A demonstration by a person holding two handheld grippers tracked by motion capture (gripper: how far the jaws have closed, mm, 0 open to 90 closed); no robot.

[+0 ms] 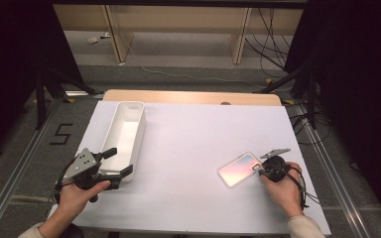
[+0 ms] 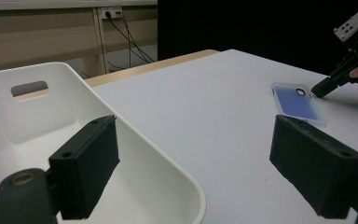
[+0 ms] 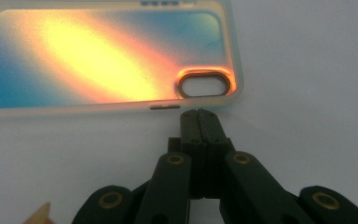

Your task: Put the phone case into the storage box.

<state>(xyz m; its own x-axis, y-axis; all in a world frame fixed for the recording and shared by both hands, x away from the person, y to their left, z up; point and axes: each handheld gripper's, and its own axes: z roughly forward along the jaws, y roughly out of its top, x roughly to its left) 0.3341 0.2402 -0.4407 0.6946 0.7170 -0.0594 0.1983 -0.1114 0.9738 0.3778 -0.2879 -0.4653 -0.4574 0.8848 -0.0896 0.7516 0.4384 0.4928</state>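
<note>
Near the right edge of the tabletop (image 1: 188, 208), toward its near right corner, the phone case (image 1: 239, 169) lies flat and iridescent, and the right gripper (image 3: 199, 112) has its jaws pressed fully together, tips just at the case's long edge beside the camera cutout. Nothing is held. By my reading the step in hand is the approach to the case (perhaps a nudge with closed tips), with the white plastic bin (image 1: 124, 136) along the left edge as the likely destination.

A pick would call for the jaws to part first, then straddle the thin rim of the case; since it lies flat on the white surface, getting one jaw under an edge looks like the hard part, and sliding it toward the table's right edge to overhang might help.

The left gripper (image 2: 200, 163) hovers at the bin's near end, jaws spread wide, one over the bin's inside and one outside its wall, gripping nothing.

Between case and bin the middle of the tabletop is bare, giving free room for a carry across. The case sits close to the right edge, so an outward push risks dropping it.
</note>
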